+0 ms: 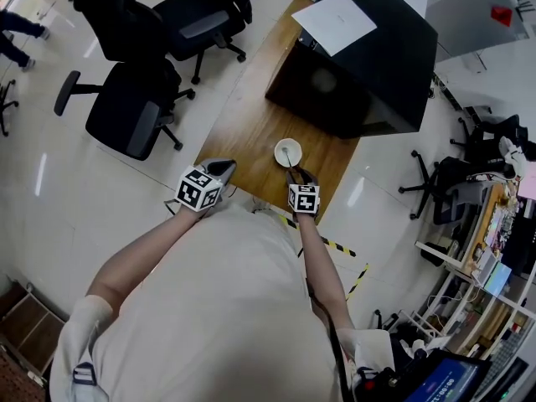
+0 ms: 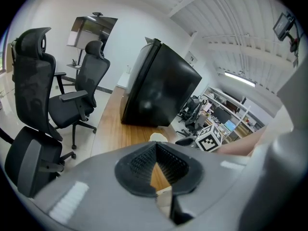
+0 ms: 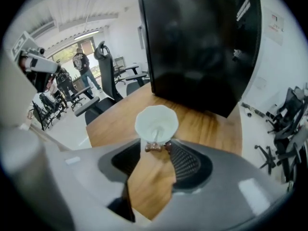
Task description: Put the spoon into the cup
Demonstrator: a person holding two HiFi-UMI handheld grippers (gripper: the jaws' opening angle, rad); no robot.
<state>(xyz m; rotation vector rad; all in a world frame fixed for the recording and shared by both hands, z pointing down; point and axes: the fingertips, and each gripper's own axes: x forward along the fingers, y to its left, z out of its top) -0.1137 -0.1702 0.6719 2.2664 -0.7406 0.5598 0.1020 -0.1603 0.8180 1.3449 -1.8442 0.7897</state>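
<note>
Spoon in cup, right gripper open at the handle

The spoon point(image 3: 156, 133) stands bowl-down inside the white cup point(image 3: 139, 121), and its brown handle end pokes over the near rim. That end lies between the jaws of the right gripper point(image 3: 158, 154), which stand wide apart and clamp nothing. Risk: the handle end sits close to the right-hand jaw, so a sideways or rolling pull-back could snag it. That could drag the spoon out or tip the cup, which looks light, across the bench point(image 3: 207, 124). A straight retreat along the gripper's own line seems safest. Pose: the right gripper tilts steeply down at the cup's near side, forearm stretched ahead. The left gripper point(image 2: 155, 146) tilts more gently near the bench's front corner, well apart from the cup, tips together and empty.
</note>
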